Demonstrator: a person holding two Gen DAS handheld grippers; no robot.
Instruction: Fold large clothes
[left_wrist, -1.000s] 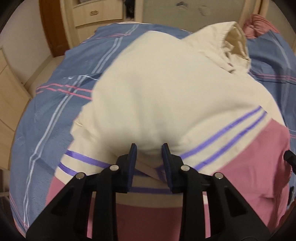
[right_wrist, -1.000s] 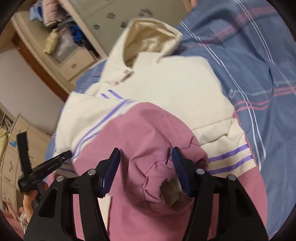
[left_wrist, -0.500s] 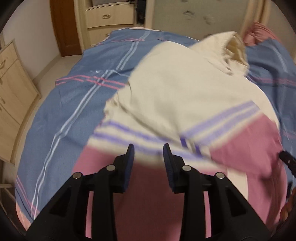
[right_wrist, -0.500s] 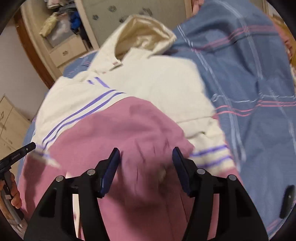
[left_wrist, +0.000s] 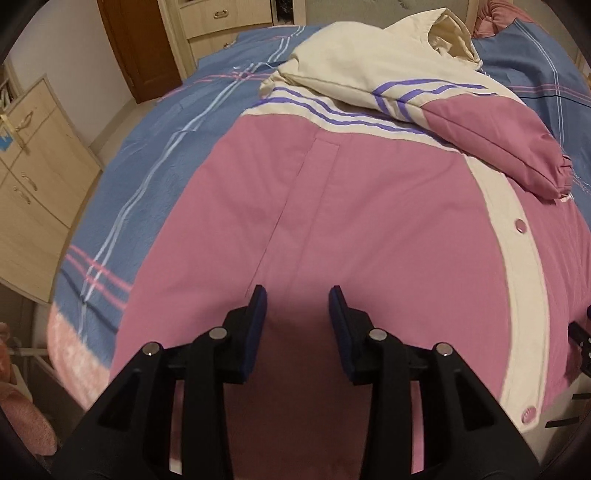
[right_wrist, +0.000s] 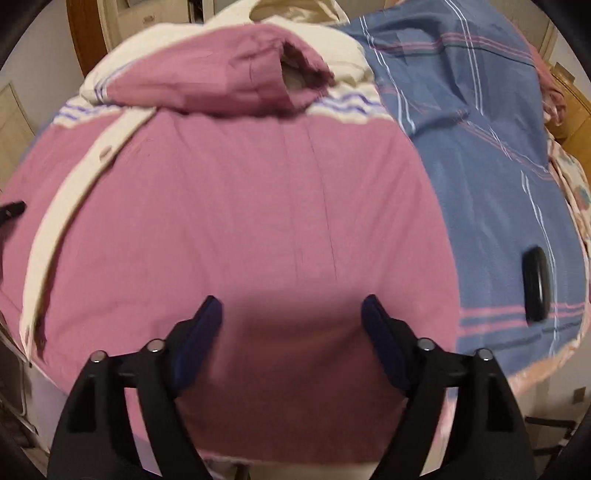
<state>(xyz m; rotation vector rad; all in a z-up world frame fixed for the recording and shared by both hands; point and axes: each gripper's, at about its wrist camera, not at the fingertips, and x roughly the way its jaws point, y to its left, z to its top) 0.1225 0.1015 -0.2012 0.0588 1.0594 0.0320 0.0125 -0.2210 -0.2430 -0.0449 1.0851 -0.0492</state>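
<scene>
A pink and cream jacket (left_wrist: 369, 206) with purple stripes lies front up on the bed; it also shows in the right wrist view (right_wrist: 240, 206). Both sleeves are folded across its chest, the pink cuff (left_wrist: 546, 166) on top. The cream hood (left_wrist: 443, 29) points away. My left gripper (left_wrist: 297, 295) is open and empty above the lower left of the jacket. My right gripper (right_wrist: 291, 306) is open wide and empty above the lower right of the jacket.
A blue striped bedspread (left_wrist: 147, 155) covers the bed. A black oval object (right_wrist: 535, 284) lies on the bedspread (right_wrist: 480, 147) right of the jacket. Wooden cabinets (left_wrist: 33, 177) stand at the left, drawers and a door (left_wrist: 136, 48) beyond the bed.
Both grippers have pulled back from the folded sleeves toward the jacket's hem. The left gripper let go of the cream sleeve. The sleeves now lie flat across the chest.
</scene>
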